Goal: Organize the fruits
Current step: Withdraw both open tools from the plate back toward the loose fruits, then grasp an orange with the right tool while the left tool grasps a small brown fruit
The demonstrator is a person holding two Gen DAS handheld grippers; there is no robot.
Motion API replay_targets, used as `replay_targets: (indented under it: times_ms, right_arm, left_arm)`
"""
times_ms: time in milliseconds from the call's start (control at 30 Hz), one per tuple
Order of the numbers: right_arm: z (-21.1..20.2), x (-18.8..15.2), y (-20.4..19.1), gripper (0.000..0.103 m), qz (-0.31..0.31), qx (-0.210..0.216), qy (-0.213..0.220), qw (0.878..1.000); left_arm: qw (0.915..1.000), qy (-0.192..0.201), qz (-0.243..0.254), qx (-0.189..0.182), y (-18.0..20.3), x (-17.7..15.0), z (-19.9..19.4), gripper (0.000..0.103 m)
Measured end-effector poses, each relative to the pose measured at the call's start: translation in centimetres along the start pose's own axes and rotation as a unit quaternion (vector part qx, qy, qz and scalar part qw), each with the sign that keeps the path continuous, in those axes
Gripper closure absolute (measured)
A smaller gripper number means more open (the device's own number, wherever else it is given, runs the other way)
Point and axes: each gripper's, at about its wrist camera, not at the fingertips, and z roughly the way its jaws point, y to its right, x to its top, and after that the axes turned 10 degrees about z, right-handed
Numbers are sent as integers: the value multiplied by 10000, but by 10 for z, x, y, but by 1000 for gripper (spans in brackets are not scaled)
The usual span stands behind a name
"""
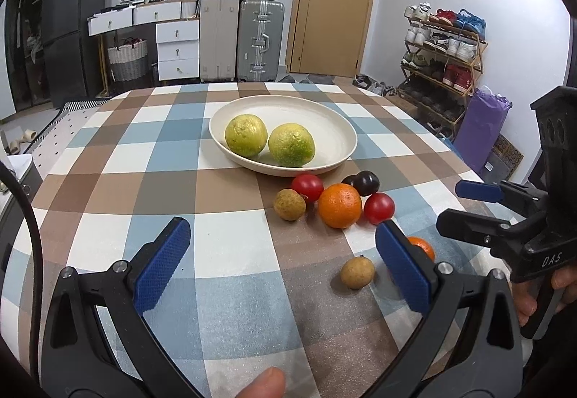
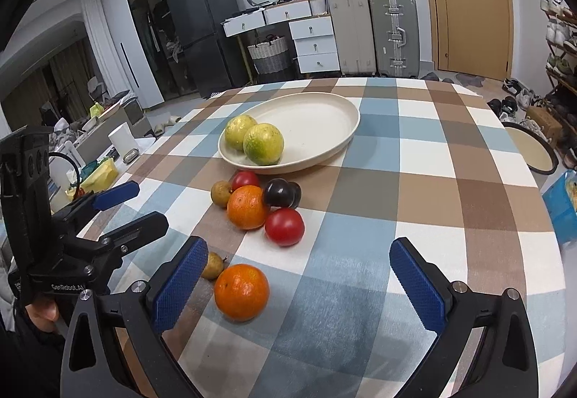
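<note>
Cream plate [image 1: 335,131] holds two yellow-green citrus fruits [image 1: 246,135] [image 1: 291,144], touching. On the checked tablecloth [image 1: 230,246] before it lie longans, tomatoes, plums and oranges [image 2: 242,291]. Left gripper [image 1: 285,262] and right gripper [image 2: 299,284] both gape, empty.

One cream plate [image 2: 324,102] sits on the checked table [image 2: 450,181] and carries two yellow-green citrus fruits [image 2: 263,143] [image 2: 238,131]. On the cloth lie two oranges [image 2: 241,291] [image 2: 247,206], two red tomatoes [image 2: 285,226] [image 2: 245,179], two brown longans [image 1: 356,272] [image 1: 289,205] and two dark plums [image 2: 277,193] [image 2: 296,194] (one half hidden behind the other). That makes ten fruits, and two grippers [image 1: 285,261] [image 2: 297,284] are in view.
</note>
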Motion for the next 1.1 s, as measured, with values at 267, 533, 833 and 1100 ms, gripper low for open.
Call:
replay_targets:
  times_ms: [267, 533, 833, 1100]
  right_arm:
    - [11, -10, -5, 0, -260, -278, -340, 9987]
    - [21, -23, -21, 0, -664, -253, -607, 9956]
    - [30, -31, -25, 6, -797, -245, -808, 9932]
    - [31, -33, -28, 27, -825, -123, -881, 9926]
  left_arm:
    - [9999, 29, 98, -7, 3, 1, -2, 1]
    - [9996, -203, 144, -155, 3, 0, 5, 1]
    - [9986, -372, 351, -118, 10, -2, 10, 1]
    - [9979, -433, 440, -172, 14, -3, 13, 1]
